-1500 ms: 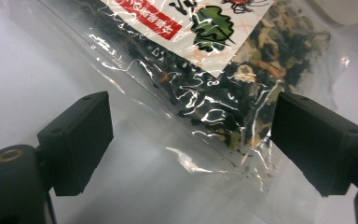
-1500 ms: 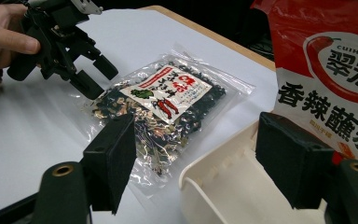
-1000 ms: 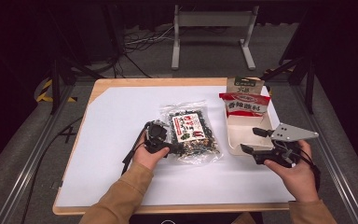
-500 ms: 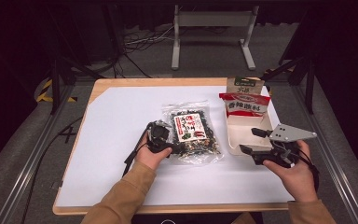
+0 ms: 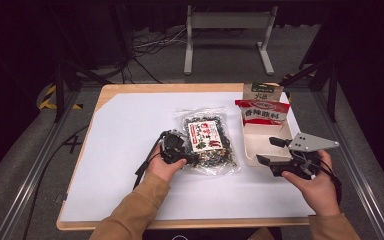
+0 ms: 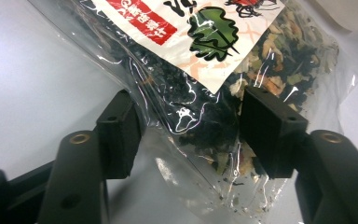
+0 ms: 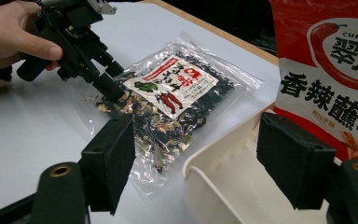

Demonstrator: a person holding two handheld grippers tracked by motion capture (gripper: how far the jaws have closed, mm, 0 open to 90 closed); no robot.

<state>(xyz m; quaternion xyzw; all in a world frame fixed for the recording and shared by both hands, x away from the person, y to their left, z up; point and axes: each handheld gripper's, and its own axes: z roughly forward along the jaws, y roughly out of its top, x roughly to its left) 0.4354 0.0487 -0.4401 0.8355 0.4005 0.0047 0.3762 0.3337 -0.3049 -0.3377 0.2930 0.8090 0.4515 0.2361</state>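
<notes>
Nearest the person, the left gripper (image 5: 192, 159) sits at the near left corner of the clear plastic packet of dark dried greens with a white and red label (image 5: 207, 141), which lies flat on the white table top (image 5: 125, 150), just left of the tray. Its jaws have just been closing, and the packet's corner lies between them: in the left gripper view one pad already presses the film while the other stands just off the bulge of the contents, so the pinch does not look complete. The step in hand appears to be taking hold of this packet. The next move likely calls for finishing the squeeze on the loose film rather than on the lumpy filling, then lifting.

The right gripper (image 5: 267, 151) hovers with its jaws spread wide and nothing between them, at the near rim of the cream plastic tray (image 5: 252, 145). Farther back in that tray a red pouch with white Chinese lettering (image 5: 262, 112) stands upright, with a brown pouch (image 5: 262, 91) behind it. The tray's near half is bare, enough room for the packet. Left of the packet the table is open to its wooden edge (image 5: 100, 95)
</notes>
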